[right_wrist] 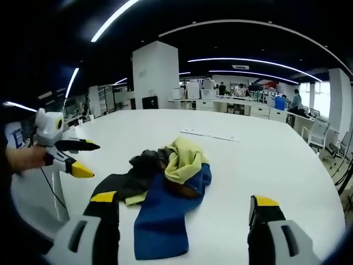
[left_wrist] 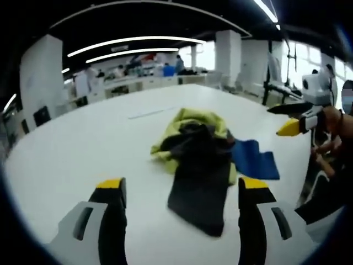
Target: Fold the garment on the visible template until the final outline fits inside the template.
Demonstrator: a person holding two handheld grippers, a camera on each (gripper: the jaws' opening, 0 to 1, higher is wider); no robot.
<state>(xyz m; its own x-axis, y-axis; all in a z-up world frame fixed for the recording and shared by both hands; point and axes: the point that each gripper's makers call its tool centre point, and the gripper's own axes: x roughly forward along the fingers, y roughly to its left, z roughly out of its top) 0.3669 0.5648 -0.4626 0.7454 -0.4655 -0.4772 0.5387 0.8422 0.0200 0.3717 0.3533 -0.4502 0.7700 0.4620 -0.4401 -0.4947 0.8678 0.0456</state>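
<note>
The garment (left_wrist: pixel 199 165) lies crumpled mid-bench (left_wrist: pixel 83 149), a heap of yellow, black and blue cloth, not yet spread; both claws, left (left_wrist: pixel 182 193) and right (right_wrist: pixel 185 212), hover wide and empty on opposite sides, probably placed to seize an edge.

Place: an open-plan lab or office hall.
Ceiling: dark, crossed by long curved light strips (right_wrist: pixel 251 59).
Structure: broad white square columns (right_wrist: pixel 155 74) rise between work areas.
Furnishing: a large white table (left_wrist: pixel 83 149) up front; rows of benches (right_wrist: pixel 231 105) behind.
People: figures stand at the distant benches.
Daylight: windows (left_wrist: pixel 309 61) along one side.
</note>
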